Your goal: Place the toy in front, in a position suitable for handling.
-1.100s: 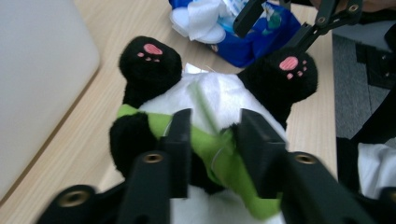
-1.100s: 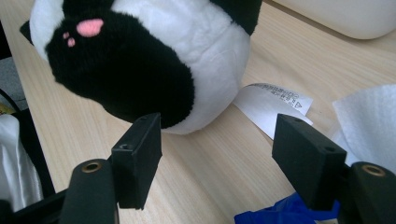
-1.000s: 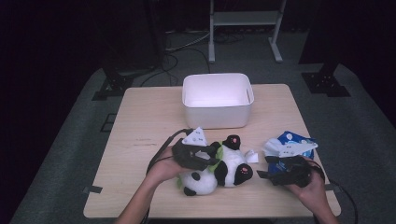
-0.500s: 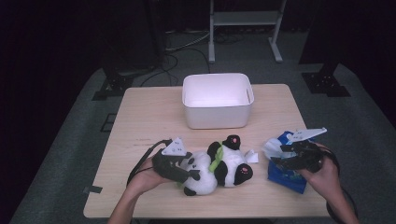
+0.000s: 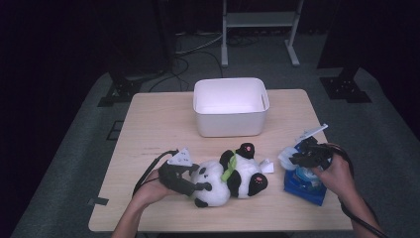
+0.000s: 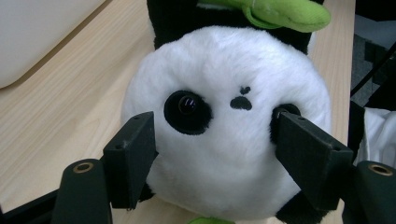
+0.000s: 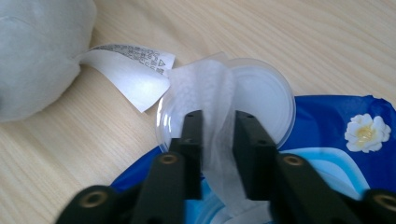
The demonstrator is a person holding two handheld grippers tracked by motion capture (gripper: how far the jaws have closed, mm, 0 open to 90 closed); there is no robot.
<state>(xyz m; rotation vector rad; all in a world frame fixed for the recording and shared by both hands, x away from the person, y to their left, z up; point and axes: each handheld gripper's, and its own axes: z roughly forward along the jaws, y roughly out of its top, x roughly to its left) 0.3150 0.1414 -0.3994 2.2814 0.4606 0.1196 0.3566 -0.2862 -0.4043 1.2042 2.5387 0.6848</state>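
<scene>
A black-and-white panda plush [image 5: 233, 177] with a green scarf lies on its side at the table's front centre. My left gripper [image 5: 204, 186] [image 6: 215, 135] is open, one jaw on each side of the panda's white head [image 6: 233, 140]. At the right lies a blue wet-wipe pack [image 5: 303, 187] [image 7: 336, 116] with its clear round lid [image 7: 264, 91] flipped up. My right gripper [image 5: 294, 159] [image 7: 217, 116] is over that pack, shut on a white wipe [image 7: 205, 88] that sticks out of the opening.
A white rectangular bin [image 5: 230, 123] stands behind the panda at the table's middle. The panda's white label [image 7: 126, 70] lies beside the pack's lid. Bare wood [image 5: 158, 124] stretches to the bin's left. The table's front edge runs just under my hands.
My left gripper has swung from above the panda to its left side and now brackets the head. My right gripper has shifted a little farther back over the wipe pack.
</scene>
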